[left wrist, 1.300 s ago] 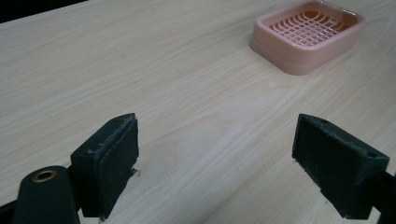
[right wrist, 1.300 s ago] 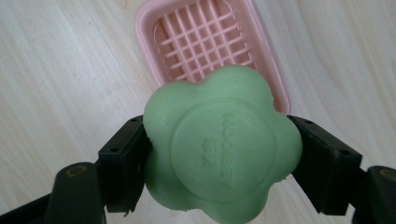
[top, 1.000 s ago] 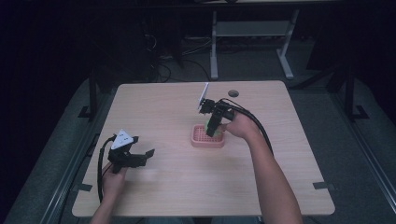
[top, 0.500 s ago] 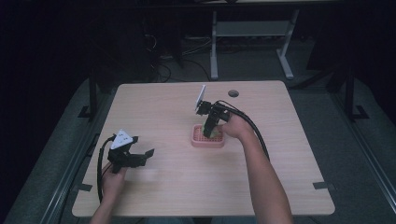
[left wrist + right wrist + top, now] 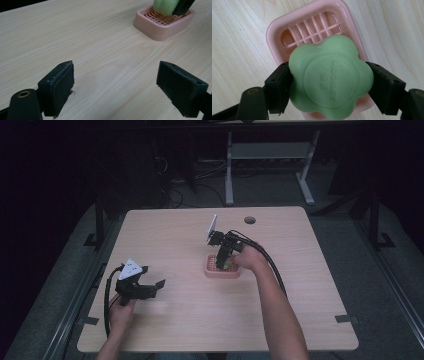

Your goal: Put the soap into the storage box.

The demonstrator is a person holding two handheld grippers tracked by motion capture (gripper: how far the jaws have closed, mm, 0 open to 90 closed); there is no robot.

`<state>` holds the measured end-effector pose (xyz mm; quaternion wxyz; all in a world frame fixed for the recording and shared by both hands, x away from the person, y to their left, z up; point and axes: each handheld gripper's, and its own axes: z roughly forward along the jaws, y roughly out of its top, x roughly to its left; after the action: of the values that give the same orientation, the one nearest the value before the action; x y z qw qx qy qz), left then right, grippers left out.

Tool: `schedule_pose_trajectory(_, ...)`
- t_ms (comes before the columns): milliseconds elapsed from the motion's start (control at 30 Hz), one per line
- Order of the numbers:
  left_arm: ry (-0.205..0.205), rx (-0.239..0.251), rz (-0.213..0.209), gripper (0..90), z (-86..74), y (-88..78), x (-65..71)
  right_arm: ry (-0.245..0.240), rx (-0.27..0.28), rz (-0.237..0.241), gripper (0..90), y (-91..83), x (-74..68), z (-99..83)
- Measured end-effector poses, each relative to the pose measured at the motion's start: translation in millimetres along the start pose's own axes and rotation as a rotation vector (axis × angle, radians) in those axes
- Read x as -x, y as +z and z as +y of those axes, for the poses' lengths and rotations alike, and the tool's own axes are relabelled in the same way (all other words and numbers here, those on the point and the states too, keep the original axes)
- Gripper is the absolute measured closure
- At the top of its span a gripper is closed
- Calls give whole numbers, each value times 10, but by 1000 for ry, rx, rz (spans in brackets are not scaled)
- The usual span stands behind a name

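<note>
The right gripper (image 5: 329,87) is clamping a green flower-shaped soap (image 5: 329,80) by its two opposite edges, its jaws pressing in from either side so that the embossed face is looking up at the camera; holding it across the widest part looks like the surest way to keep so slippery a thing level. The soap is hanging directly over the pink soap dish (image 5: 284,27), whose slatted floor is showing beyond it, and I cannot tell whether its underside is touching the slats or clearing them. In the high view the dish (image 5: 212,271) is sitting near the middle of the bench (image 5: 300,320), somewhat toward the far edge, and the right gripper (image 5: 222,262) is pointing steeply down into it, with the forearm stretching in from the near edge and the cable looping over the wrist. The left gripper (image 5: 142,287) is resting low toward the near left corner, jaws spread wide apart and holding nothing, aimed across the bare wood at the dish (image 5: 163,25), probably just keeping out of the way.
</note>
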<state>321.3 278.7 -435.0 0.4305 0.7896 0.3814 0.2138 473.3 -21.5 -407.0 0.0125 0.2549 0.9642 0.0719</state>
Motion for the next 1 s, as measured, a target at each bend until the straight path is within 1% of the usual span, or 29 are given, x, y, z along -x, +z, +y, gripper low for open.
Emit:
schedule_pose_trajectory(100,0,-4,0,144,1,-2,-2,-1,-5,2,253,13,-3,9)
schedule_pose_trajectory(200,-2,-2,0,144,1,1,1,0,-1,-5,253,18,4,14)
schedule_pose_trajectory(533,0,-2,0,144,1,-1,0,0,1,-6,253,18,-8,24)
schedule_pose_trajectory(767,0,1,0,144,0,-1,-2,-12,-7,-12,252,42,-24,48)
schedule_pose_trajectory(1000,0,1,0,143,1,-5,-5,-13,-15,-16,252,50,-30,48)
